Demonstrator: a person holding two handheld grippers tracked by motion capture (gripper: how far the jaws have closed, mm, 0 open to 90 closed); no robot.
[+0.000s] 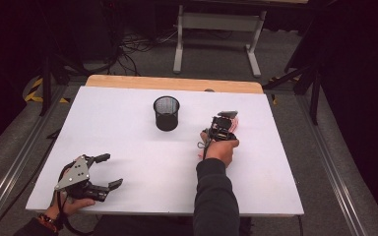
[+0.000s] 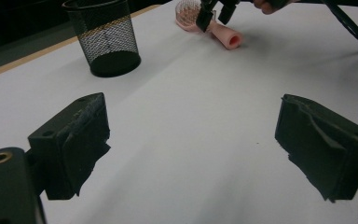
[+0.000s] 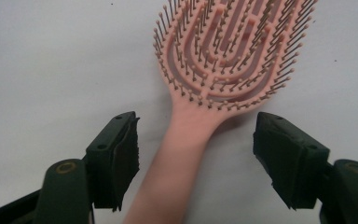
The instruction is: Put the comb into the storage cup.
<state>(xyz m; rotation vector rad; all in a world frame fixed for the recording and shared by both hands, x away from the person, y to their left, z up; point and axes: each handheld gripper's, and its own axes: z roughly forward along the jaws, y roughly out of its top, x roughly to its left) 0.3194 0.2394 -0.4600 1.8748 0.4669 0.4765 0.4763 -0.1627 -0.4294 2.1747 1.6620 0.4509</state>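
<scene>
Hairbrush [image 3: 223, 60], pink, lying flat on white table [image 1: 128, 128], right of centre, bristles up, handle between spread jaws of right tool [image 3: 196, 156], not gripped. Black mesh cup [image 1: 166, 113] upright, far centre, left of brush. Left tool [image 1: 106, 171] released, jaws wide apart, near left corner, well apart from both.

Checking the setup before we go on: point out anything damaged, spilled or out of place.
Nothing is spilled or tipped. The mesh cup stands upright, the pink hairbrush lies flat, bristles up. One oddity: the left gripper has frayed, ragged pads.
</scene>
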